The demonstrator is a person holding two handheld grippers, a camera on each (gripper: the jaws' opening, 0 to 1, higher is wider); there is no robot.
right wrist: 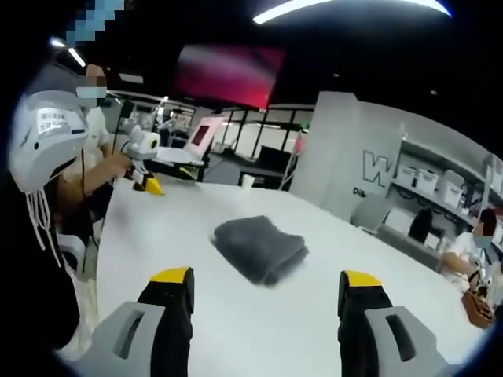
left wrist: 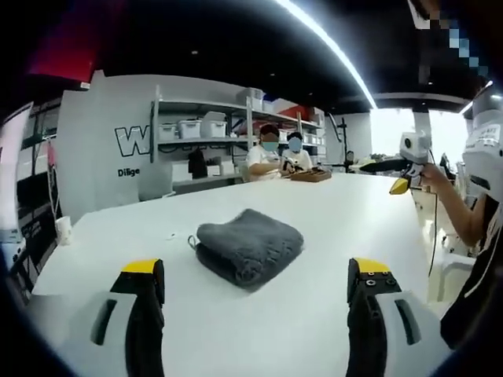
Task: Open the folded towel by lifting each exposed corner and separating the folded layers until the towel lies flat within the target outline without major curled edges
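A grey towel point(left wrist: 248, 245) lies folded in a thick square on the white table point(left wrist: 330, 228), a small loop showing at its left corner. My left gripper point(left wrist: 257, 271) is open just short of it, with nothing between its yellow-tipped jaws. In the right gripper view the same towel point(right wrist: 261, 247) lies ahead of my right gripper point(right wrist: 266, 279), which is also open and holds nothing. Each gripper appears small in the other's view, held up at the table's edge by the person's hand: the right gripper point(left wrist: 402, 182) and the left gripper point(right wrist: 149, 184).
Two people point(left wrist: 279, 153) sit at the table's far end beside a brown box point(left wrist: 311, 175). A paper cup point(left wrist: 63, 229) stands near the left edge. Shelves with white bins point(left wrist: 189, 129) line the wall behind. The person point(right wrist: 47, 181) holding the grippers stands at the table's side.
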